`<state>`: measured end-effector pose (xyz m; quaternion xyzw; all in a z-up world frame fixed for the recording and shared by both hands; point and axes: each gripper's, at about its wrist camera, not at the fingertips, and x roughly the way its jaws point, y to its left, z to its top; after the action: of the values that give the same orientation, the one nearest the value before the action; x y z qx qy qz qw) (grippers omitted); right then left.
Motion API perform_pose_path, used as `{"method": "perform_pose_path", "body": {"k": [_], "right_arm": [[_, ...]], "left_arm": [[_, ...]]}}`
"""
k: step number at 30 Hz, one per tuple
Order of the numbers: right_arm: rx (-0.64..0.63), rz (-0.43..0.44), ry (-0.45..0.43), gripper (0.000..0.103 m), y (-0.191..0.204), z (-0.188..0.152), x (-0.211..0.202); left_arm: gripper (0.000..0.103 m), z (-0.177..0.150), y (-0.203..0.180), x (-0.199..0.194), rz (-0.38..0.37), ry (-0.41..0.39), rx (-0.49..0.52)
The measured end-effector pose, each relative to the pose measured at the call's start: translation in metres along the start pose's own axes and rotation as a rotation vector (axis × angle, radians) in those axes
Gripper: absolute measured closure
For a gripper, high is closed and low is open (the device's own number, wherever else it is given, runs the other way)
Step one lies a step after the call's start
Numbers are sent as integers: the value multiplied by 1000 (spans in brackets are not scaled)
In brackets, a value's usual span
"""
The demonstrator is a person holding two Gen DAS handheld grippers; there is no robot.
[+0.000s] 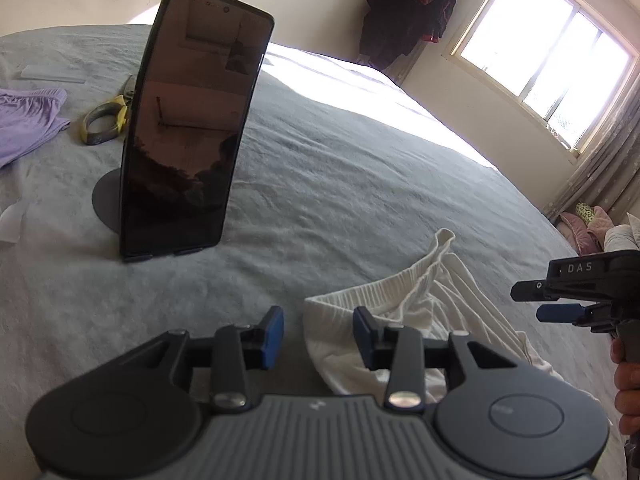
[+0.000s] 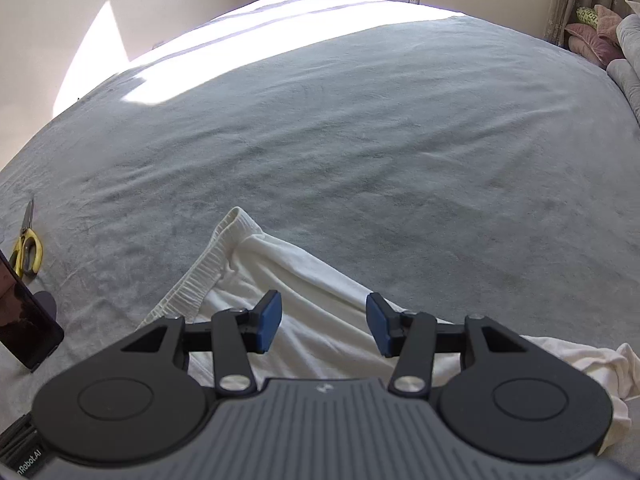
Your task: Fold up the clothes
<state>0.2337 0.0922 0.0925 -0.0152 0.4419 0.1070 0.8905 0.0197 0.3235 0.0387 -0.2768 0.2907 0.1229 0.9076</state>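
A wide bed under a grey blanket (image 2: 360, 140) fills the room, and a band of sunlight crosses its far side below the pale wall. Ahead of my right gripper (image 2: 324, 326) the blanket runs open and bare all the way to that sunlit edge, with pillows (image 2: 600, 36) piled at the far right corner. The white garment (image 2: 304, 292) lies crumpled on the blanket close to me, its ribbed waistband (image 2: 208, 264) turned up toward the left. My right fingers stand apart above the cloth, holding nothing; whether they touch the fabric I cannot tell.

My left gripper (image 1: 319, 338) also has its fingers spread and empty, hanging over the near left edge of the same garment (image 1: 400, 304). Room is tighter on this side: a dark phone (image 1: 192, 128) stands upright on a round-based stand just ahead and to the left, with yellow-handled scissors (image 1: 106, 120) behind it and a lilac garment (image 1: 24, 120) further left.

Only the left view shows the window (image 1: 548, 48), the dark clothes (image 1: 408, 12) hanging in the corner, and my right gripper (image 1: 560, 300) from the side, my hand (image 1: 628, 380) on its handle. The right view catches just a corner of the phone (image 2: 24, 320) and the scissors (image 2: 26, 248).
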Motion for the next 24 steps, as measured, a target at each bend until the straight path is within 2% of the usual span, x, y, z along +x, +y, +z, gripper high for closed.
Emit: {"method": "perform_pose_path", "body": {"k": [7,17,24], "right_arm": [[49,-83,14,52,-54,-26,-25],[171,-235,8,52,-137,-53,-48],[155,-217,36,52,-139,-54,-42]], "left_arm": [[59,-13,-25,-14,-48,-27,103],[59,-37,-58,-4,-130,65,215],[59,-49,-68,6,-172,146,229]]}}
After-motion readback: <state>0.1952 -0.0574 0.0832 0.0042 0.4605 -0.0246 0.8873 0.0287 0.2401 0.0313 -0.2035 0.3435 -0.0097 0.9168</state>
